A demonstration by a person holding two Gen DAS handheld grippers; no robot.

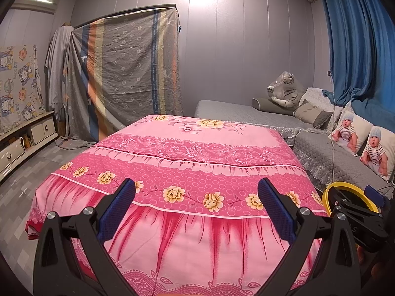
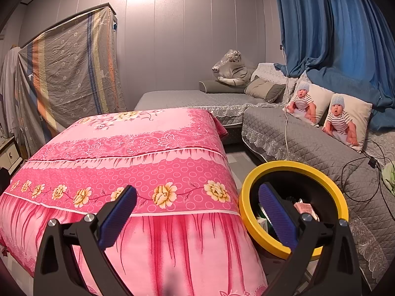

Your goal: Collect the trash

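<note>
scanning for trash: left gripper (image 1: 196,201) and right gripper (image 2: 197,208) both gape wide, holding nothing, above a bare pink cloth (image 2: 128,148). sweep slowly before committing. the bin (image 2: 342,198), just right of the cloth, holds what look like wrappers (image 2: 305,208).

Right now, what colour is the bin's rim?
Yellow rim, black inside; clearest in the right wrist view.

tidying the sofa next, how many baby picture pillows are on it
2, side by side against the sofa back below the blue curtain: one baby pillow nearer the corner, the other toward its near end. None looks hidden.
</note>
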